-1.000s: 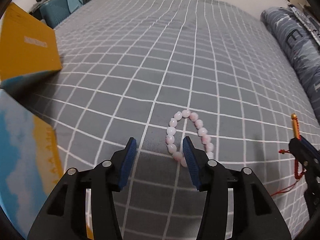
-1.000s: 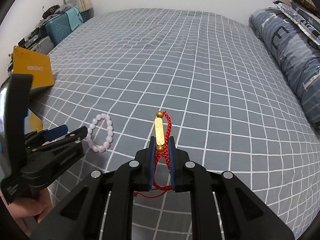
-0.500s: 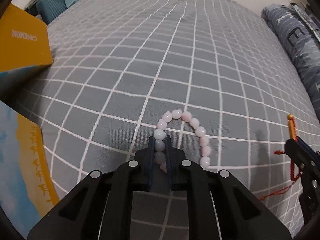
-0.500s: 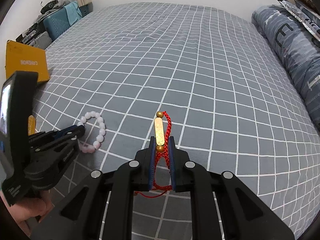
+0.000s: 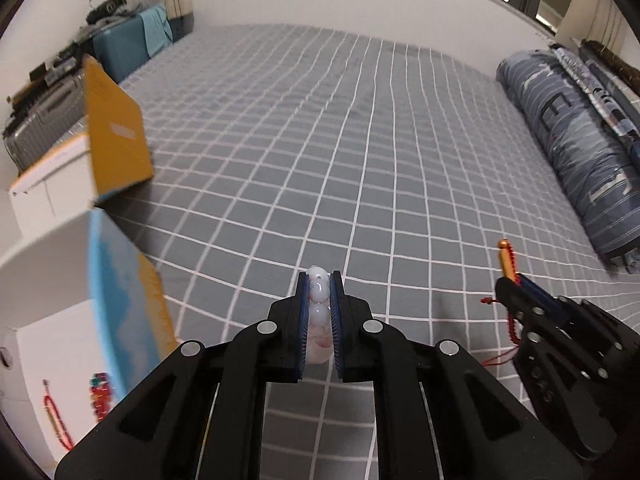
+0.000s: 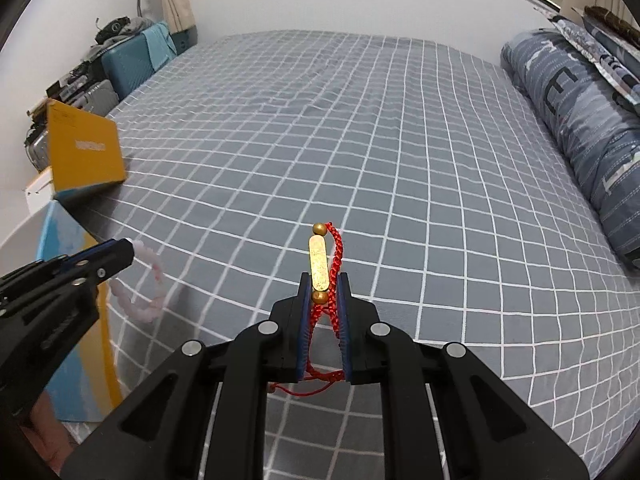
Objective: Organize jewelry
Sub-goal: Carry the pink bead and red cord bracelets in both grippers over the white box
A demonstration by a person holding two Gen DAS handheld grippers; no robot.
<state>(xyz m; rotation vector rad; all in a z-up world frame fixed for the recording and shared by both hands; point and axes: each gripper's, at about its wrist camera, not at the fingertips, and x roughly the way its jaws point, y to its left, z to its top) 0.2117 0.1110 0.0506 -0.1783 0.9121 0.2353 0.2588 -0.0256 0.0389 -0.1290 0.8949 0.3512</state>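
Right wrist: checked gray bedspread, perhaps suitcases beyond.

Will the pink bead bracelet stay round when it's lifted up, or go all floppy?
Probably floppy: in the right wrist view the pink bead bracelet droops in a loose loop below the left gripper. It likely swings easily. The rounded, smooth-looking beads might slip if the grip loosens.
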